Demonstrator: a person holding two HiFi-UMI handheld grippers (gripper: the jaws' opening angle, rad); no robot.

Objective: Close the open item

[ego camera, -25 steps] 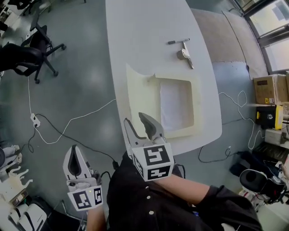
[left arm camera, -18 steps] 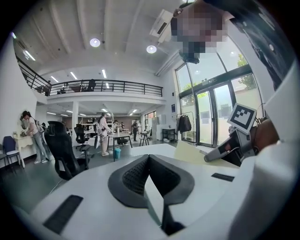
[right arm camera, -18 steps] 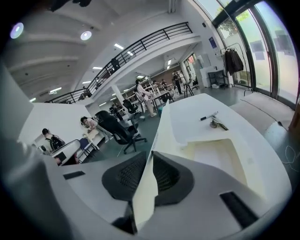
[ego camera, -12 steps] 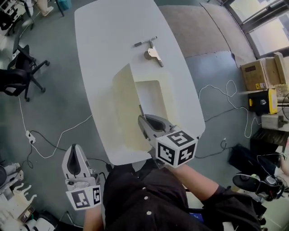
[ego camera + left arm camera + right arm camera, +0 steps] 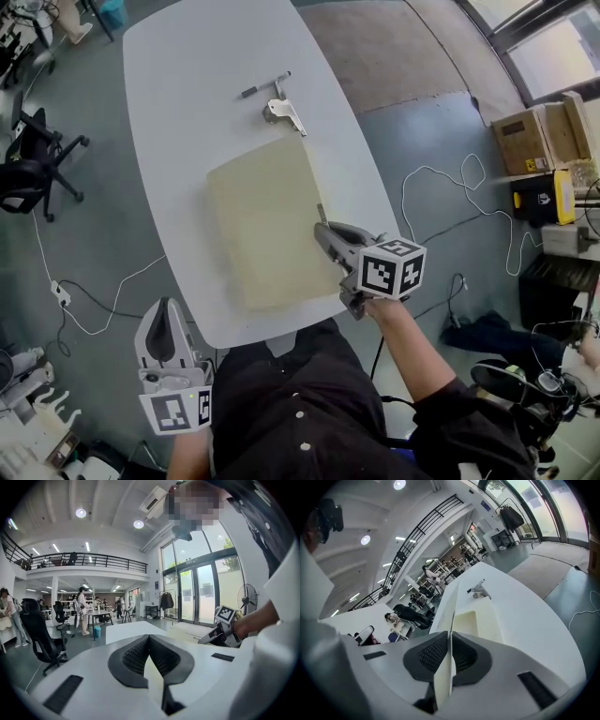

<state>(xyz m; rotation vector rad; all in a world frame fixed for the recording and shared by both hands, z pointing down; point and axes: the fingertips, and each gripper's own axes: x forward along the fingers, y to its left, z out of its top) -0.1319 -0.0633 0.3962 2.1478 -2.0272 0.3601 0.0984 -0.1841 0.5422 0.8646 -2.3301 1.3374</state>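
A flat cream box point(image 5: 262, 220) lies on the white table point(image 5: 178, 94). Its lid is swung down over the tray in the head view. My right gripper point(image 5: 322, 226) sits at the box's right edge, shut on the thin lid edge point(image 5: 451, 620). In the right gripper view the tray recess point(image 5: 466, 620) still shows beside the lid. My left gripper point(image 5: 166, 311) hangs off the table's near edge by the person's left side. Its jaws point(image 5: 149, 639) meet with nothing between them.
A pen point(image 5: 265, 84) and a small metal tool point(image 5: 284, 112) lie on the table beyond the box. Office chairs point(image 5: 28, 159) and floor cables point(image 5: 103, 291) are on the left. Cardboard boxes point(image 5: 530, 141) stand at the right.
The lid has swung from lying open on the left, through upright, down over the tray. My right gripper closed on its edge and moved right with it. The left gripper stayed put.
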